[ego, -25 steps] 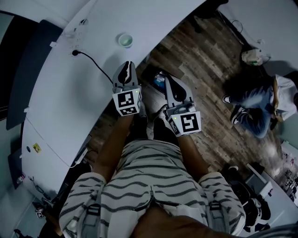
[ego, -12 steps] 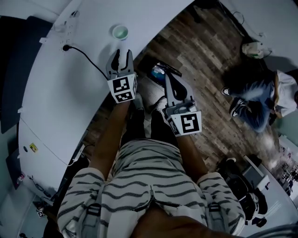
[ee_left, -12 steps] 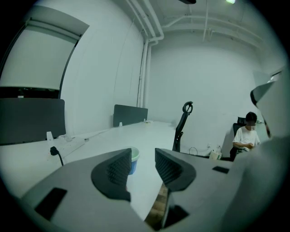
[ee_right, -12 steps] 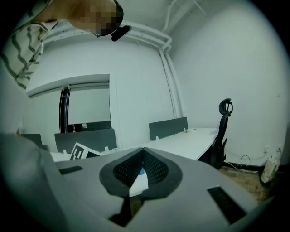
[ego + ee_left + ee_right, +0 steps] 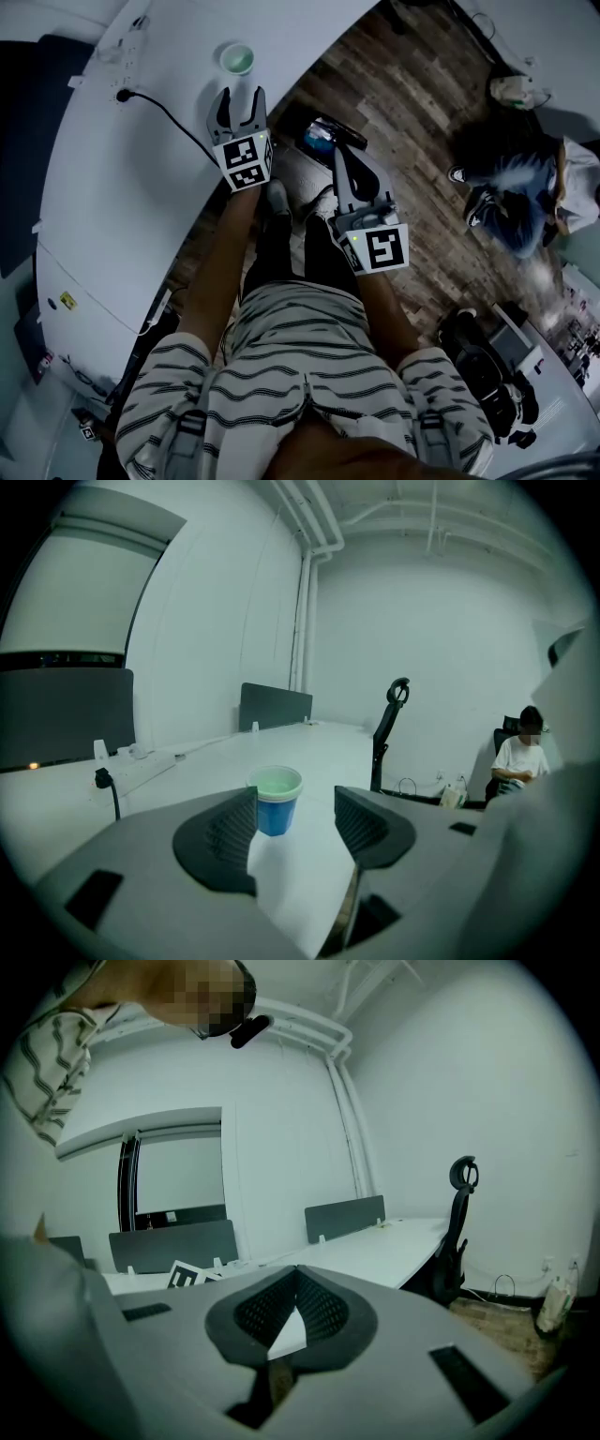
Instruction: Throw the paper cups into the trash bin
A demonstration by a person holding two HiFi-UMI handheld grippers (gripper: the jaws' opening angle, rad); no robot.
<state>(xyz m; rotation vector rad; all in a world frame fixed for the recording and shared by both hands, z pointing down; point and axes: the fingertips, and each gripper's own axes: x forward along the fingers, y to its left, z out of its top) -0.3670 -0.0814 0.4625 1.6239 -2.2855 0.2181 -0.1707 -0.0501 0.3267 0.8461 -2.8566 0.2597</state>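
The small paper cup (image 5: 276,810) should be very light and thin-walled, I'd judge, easy to crush or to tip on the smooth white table (image 5: 141,187), so I would take it gently across its blue wall, just under the rim. It has a blue body, a white rolled rim and a pale green inside, and it stands upright on the far part of the table, just beyond my left gripper (image 5: 239,98). That gripper's jaws are opening with nothing between them yet. My right gripper (image 5: 293,1305) hangs closed and empty.
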